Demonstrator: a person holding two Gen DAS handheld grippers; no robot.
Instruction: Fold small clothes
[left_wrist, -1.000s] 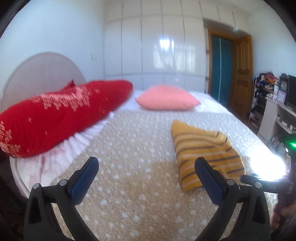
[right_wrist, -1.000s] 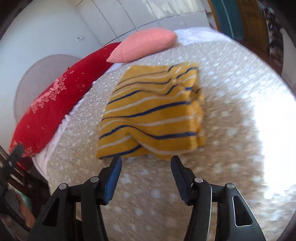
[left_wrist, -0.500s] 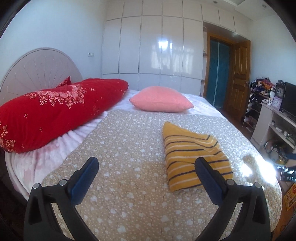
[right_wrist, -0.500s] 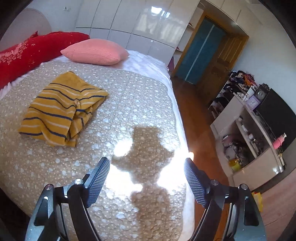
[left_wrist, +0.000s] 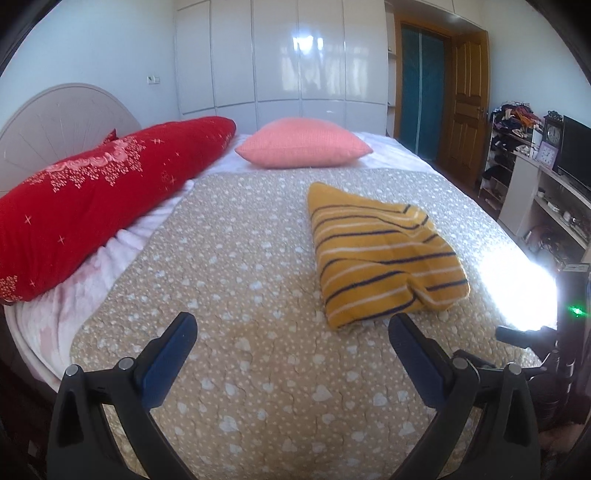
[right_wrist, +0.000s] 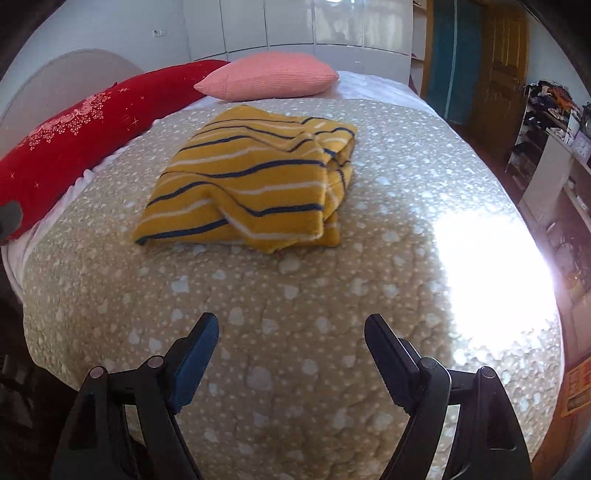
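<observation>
Covering the bed ahead of both claws, the beige heart-print quilted bedspread (right_wrist: 295, 295) carries the folded mustard-yellow knit garment with navy and white stripes (right_wrist: 251, 184). Right claw (right_wrist: 291, 332) has swung back toward it from the doorway side — spread, empty; left claw (left_wrist: 291, 332) likewise. Folding looks finished. No containers visible.

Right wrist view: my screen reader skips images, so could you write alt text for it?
A folded yellow striped sweater lies on a beige heart-print bedspread, beyond the open, empty right gripper. Behind it, a pink pillow and a long red pillow lie by the headboard.
</observation>
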